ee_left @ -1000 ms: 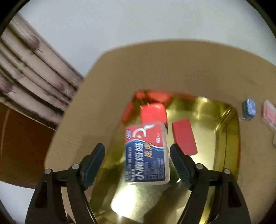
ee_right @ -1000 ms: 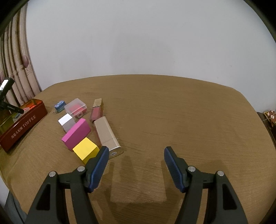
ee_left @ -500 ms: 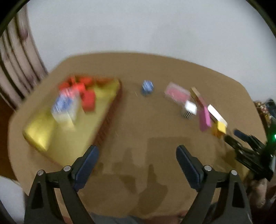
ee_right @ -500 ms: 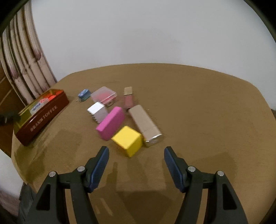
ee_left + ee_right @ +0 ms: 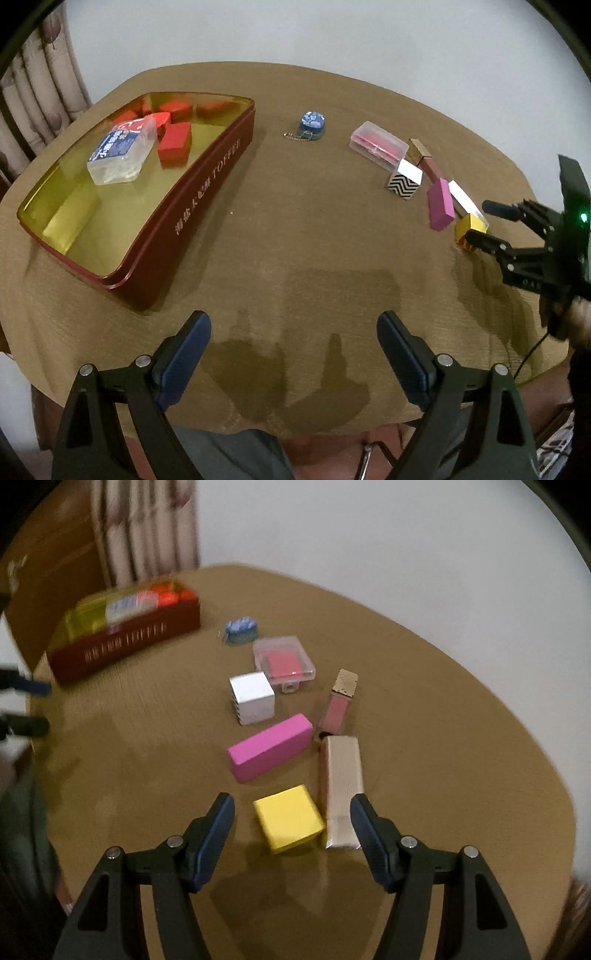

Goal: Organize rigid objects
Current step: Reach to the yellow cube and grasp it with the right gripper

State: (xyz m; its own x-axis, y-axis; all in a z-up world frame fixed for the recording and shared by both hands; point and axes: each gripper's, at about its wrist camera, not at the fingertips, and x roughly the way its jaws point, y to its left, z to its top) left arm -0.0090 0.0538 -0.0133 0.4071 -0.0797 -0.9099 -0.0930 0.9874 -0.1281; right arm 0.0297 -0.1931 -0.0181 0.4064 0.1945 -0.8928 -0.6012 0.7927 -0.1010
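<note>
Yellow cube (image 5: 289, 819) sits between your spread right gripper (image 5: 291, 830) fingers; close off-centre and you pinch the touching gold case (image 5: 341, 782) too

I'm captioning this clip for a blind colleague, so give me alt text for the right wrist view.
The open right hand-held gripper hovers low over a brown table, its fingers either side of a yellow cube. Beyond lie a pink block, a beige box, a silver cube and, far left, a red tin.
</note>
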